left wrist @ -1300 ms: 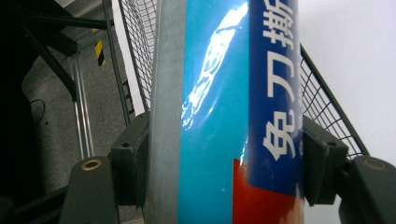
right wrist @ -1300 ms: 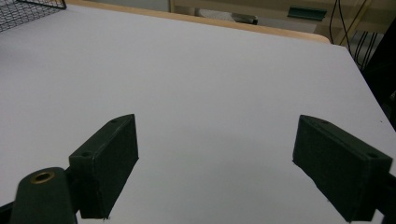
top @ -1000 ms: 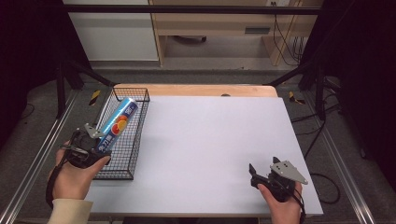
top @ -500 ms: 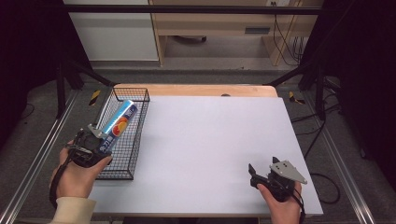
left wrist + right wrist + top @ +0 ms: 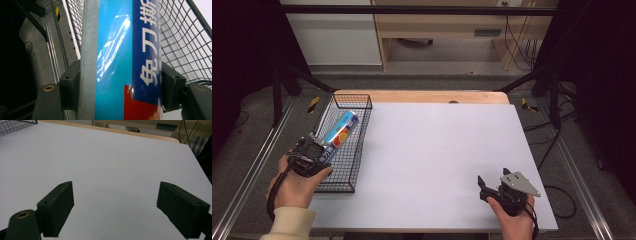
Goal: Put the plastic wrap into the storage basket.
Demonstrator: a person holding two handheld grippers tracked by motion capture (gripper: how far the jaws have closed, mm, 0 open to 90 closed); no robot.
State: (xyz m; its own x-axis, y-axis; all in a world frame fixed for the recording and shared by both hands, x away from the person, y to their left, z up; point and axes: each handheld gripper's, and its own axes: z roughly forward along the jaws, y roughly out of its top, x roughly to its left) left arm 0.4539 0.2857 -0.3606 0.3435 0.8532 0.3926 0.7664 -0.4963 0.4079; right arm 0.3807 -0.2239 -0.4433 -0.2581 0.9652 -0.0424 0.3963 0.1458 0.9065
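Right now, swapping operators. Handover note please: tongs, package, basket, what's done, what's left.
Left tongs: shut on the package, gripping its near end; in the left gripper view both pads press its sides.
Right tongs: open, holding nothing, resting low near the right front corner of the table.
Package: long, blue with a red patch, slanting over the wire basket at the table's left edge. I cannot tell if its far end touches the basket.
Done: package grasped and over the basket.
Left, probably: lower it in and let go, or lift it clear; direction not evident.
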